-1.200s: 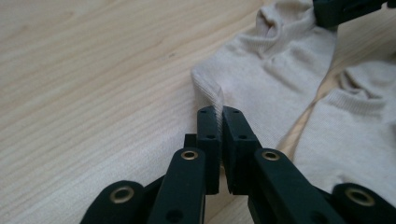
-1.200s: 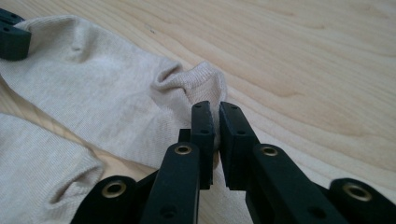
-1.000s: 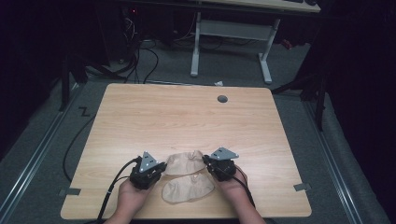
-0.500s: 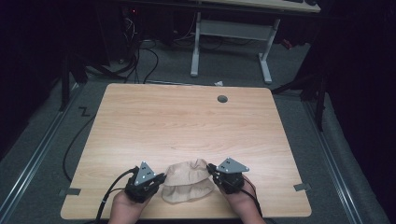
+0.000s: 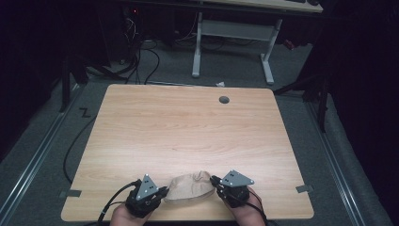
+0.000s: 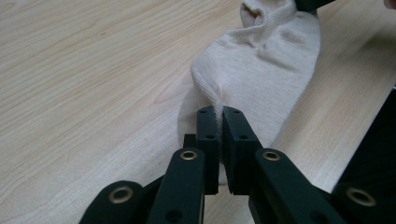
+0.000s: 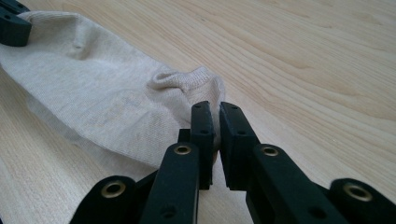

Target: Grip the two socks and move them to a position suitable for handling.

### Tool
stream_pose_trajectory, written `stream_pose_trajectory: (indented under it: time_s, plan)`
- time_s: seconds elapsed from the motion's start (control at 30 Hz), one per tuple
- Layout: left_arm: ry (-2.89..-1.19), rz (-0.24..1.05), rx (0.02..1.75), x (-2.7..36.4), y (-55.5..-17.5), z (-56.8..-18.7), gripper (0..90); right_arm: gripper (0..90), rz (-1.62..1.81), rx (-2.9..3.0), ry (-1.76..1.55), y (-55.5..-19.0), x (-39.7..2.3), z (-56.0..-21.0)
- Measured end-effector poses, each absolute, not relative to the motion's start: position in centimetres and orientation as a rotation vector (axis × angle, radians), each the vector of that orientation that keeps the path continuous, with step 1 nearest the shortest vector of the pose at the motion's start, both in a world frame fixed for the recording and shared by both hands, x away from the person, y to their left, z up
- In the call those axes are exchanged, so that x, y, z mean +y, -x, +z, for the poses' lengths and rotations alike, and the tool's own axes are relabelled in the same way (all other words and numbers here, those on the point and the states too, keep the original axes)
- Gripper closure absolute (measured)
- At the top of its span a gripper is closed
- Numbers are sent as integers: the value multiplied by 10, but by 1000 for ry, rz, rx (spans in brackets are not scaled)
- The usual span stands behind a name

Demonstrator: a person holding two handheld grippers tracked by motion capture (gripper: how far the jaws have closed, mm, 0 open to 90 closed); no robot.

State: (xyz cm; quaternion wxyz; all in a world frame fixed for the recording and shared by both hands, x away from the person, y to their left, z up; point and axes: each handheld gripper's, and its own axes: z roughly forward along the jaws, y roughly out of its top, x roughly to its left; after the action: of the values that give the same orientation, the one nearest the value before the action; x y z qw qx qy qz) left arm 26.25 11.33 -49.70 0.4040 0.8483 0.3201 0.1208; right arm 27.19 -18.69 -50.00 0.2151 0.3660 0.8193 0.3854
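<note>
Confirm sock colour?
Plain beige sock, no pattern; clearest in the left gripper view.

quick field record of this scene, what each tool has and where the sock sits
item: beige sock, stretched between the two tools
location: near edge of the wooden table, lying on it
left tool: shut on the sock's edge, a fold of fabric pinched between its pads
right tool: shut on the sock's other end by the ribbed opening
table feature: round cable hole near the far edge
</note>
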Motion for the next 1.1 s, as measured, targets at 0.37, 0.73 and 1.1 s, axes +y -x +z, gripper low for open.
stream_pose_trajectory:
  time_s: [0.37,0.73,1.1]
  plan:
    - [-2210,307,808,110,-263,-507,838,832,1036,2325,-1021,-274,-186,-508]
    - [-2240,324,837,109,-267,-513,722,756,1014,2361,-1048,-278,-186,-514]
    - [-2186,317,866,114,-271,-509,585,635,1068,2302,-1059,-278,-190,-510]
